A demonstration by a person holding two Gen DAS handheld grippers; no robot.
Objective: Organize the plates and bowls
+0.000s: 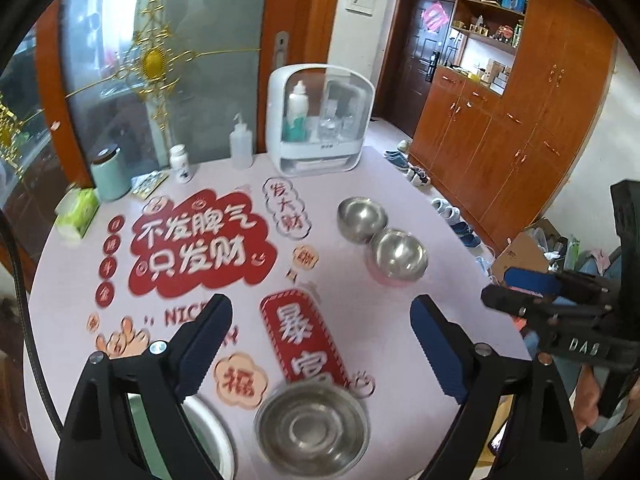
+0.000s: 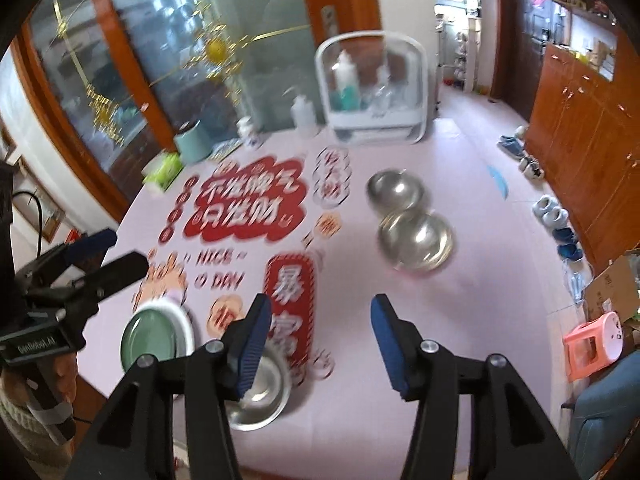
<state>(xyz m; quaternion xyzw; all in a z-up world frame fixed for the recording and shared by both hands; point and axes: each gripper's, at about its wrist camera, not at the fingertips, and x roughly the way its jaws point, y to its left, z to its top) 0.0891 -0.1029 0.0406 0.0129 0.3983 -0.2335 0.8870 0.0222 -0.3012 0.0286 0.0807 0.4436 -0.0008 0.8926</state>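
Jaws apart on both grippers; green plate seemingly clear only rightward.

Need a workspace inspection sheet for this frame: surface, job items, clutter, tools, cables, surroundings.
Surface: round table with a pink cover printed with red decals.
Job's things: three steel bowls, near bowl, middle bowl, far bowl; the far two sit touching or nearly so. Green plate on a white plate at the near left edge.
Clutter: white organizer box, squeeze bottle, pill bottle, teal canister, tissue pack.
Grippers: left tool open, empty; right tool open, empty.
Cables: black cable at left edge.
Surroundings: wooden cabinets, shoes on floor, pink stool.
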